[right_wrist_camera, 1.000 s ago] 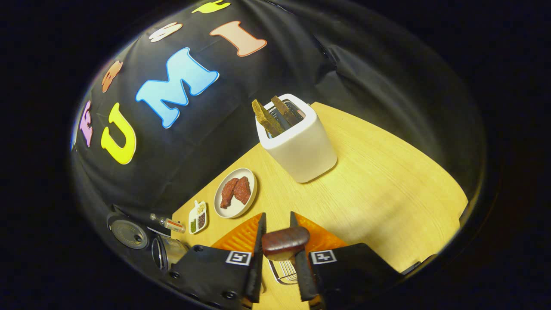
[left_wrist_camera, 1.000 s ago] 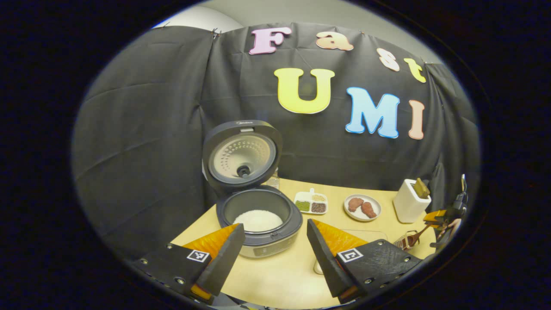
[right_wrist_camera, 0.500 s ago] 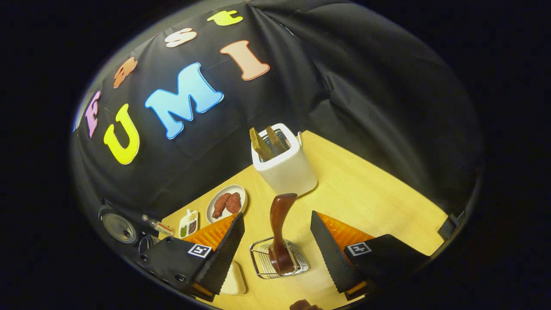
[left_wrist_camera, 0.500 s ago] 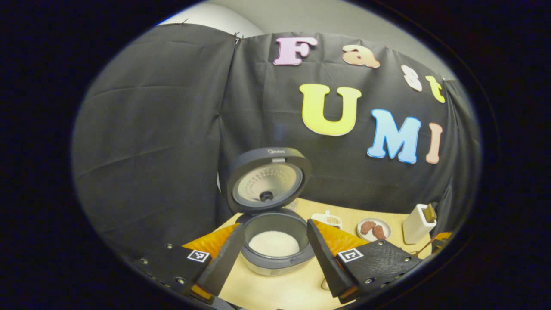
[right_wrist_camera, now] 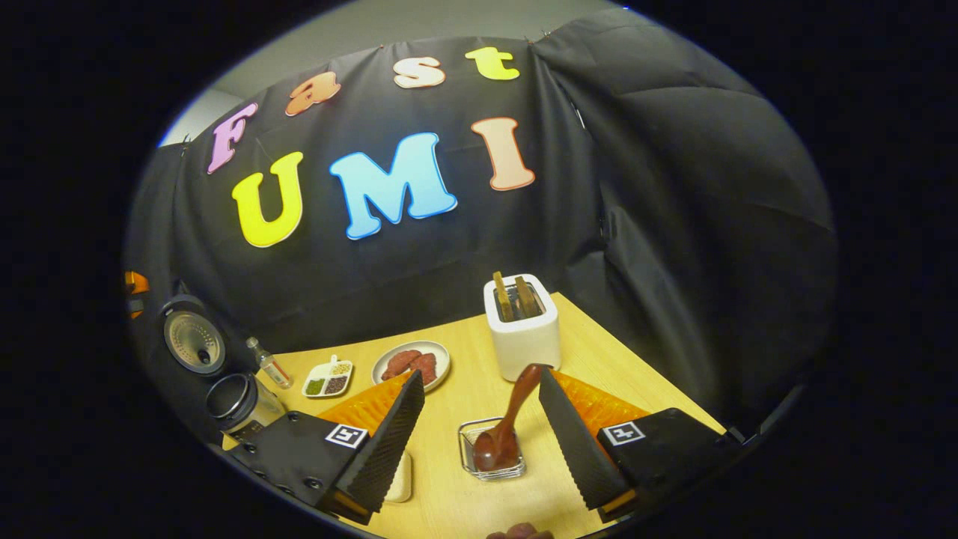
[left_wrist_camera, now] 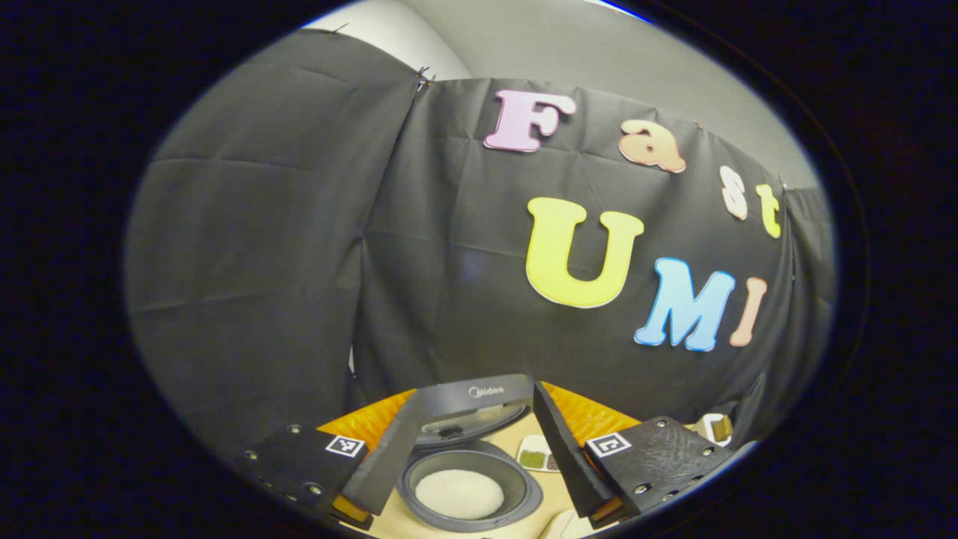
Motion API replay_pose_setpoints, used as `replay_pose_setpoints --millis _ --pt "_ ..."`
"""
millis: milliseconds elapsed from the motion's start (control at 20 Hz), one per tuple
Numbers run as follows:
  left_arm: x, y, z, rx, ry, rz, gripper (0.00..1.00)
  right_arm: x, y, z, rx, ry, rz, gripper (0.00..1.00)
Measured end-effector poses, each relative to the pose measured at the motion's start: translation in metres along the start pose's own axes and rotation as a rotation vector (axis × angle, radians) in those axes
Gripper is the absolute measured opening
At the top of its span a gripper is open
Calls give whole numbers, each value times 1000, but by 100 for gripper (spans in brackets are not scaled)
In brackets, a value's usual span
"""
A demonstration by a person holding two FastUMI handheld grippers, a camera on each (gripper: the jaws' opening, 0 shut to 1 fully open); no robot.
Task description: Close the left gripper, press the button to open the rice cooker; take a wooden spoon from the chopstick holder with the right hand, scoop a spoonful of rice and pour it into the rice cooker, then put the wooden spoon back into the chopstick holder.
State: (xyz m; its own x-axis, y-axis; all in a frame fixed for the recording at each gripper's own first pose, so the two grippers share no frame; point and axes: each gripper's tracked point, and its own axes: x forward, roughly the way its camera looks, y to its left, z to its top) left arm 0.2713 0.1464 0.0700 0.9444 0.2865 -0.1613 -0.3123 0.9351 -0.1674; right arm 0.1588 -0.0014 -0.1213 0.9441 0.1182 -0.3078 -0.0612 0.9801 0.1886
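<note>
I'm seeing both grippers, left (left_wrist_camera: 473,442) & right (right_wrist_camera: 479,427), gaping wide, holding nothing (wooden spoon (right_wrist_camera: 503,427) sitting in chopstick holder (right_wrist_camera: 492,455))

Right gripper view: wire holder (right_wrist_camera: 492,449) sits on table (right_wrist_camera: 658,389) between and just ahead of the right gripper (right_wrist_camera: 479,430) fingers, spoon (right_wrist_camera: 503,427) standing in it, handle leaning up toward the right finger. Toaster (right_wrist_camera: 522,329) behind the holder. Plate (right_wrist_camera: 412,363) ahead-left, divided dish (right_wrist_camera: 328,379) left of the plate, bottle (right_wrist_camera: 268,363) further left. Rice cooker (right_wrist_camera: 236,400) far left, lid (right_wrist_camera: 196,340) up behind it.

Left gripper view: cooker pot (left_wrist_camera: 468,490) between the left gripper (left_wrist_camera: 471,457) fingers, rice (left_wrist_camera: 459,494) in it, lid behind.
</note>
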Motion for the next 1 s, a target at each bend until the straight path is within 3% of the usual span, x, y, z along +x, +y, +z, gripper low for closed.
replay_pose_setpoints --millis 150,300,450,550,800,1000 --pt "44 5 17 -32 20 -41 92 -13 26 15 -17 -52 21 98" --pt "84 11 9 3 99 -62 89 -30 42 24 -32 -105 5 98" --pt "114 19 -15 67 216 -45 94 -43 57 16 -56 -116 -20 98" --pt "131 22 -28 86 275 -36 89 -49 58 2 -76 -106 -56 98" --pt "125 13 -59 3 392 -77 94 -55 74 -38 -48 -32 -55 98" --pt "103 8 -82 -100 464 -96 94 -49 75 -37 -41 -12 -31 98"
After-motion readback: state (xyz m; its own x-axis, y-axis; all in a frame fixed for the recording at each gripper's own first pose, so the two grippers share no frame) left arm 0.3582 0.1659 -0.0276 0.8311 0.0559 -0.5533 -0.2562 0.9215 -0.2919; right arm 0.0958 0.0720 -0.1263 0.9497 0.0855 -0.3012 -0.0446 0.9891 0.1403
